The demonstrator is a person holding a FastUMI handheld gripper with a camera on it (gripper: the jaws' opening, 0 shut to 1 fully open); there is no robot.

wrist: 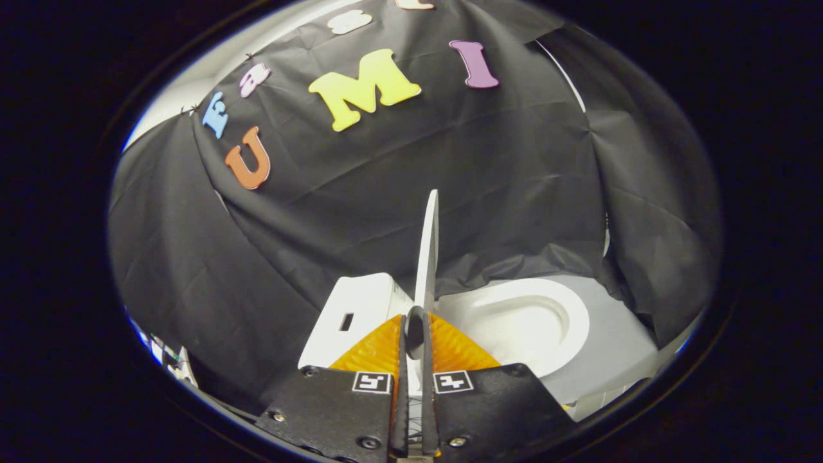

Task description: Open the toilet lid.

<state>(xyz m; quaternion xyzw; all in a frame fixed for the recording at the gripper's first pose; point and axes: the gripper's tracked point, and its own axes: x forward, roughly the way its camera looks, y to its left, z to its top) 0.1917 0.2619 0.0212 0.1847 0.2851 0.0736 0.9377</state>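
Two fingers (386, 350) of the jaws (415, 328) are sitting almost together, leaving only a thin slot, and the white toilet lid (429, 251) is standing in that slot. Both fingers are pressing against the lid's near edge, one on each face, so the jaws are gripping it. The lid is rising upright, seen edge-on as a narrow white blade, starting right at the fingertips and reaching up and beyond them in front of the black cloth wall (514, 167).

Beside the lid, on the left-finger side, the white tank (350, 315) is showing with a small dark slot in its face. On the right-finger side, the open toilet bowl (521, 321) with its oval rim is lying exposed, just ahead of that finger. The bowl is resting on a pale grey surface (617, 347) that is spreading out past it toward the cloth. The black cloth is hanging behind everything, folding around the tank and the bowl.
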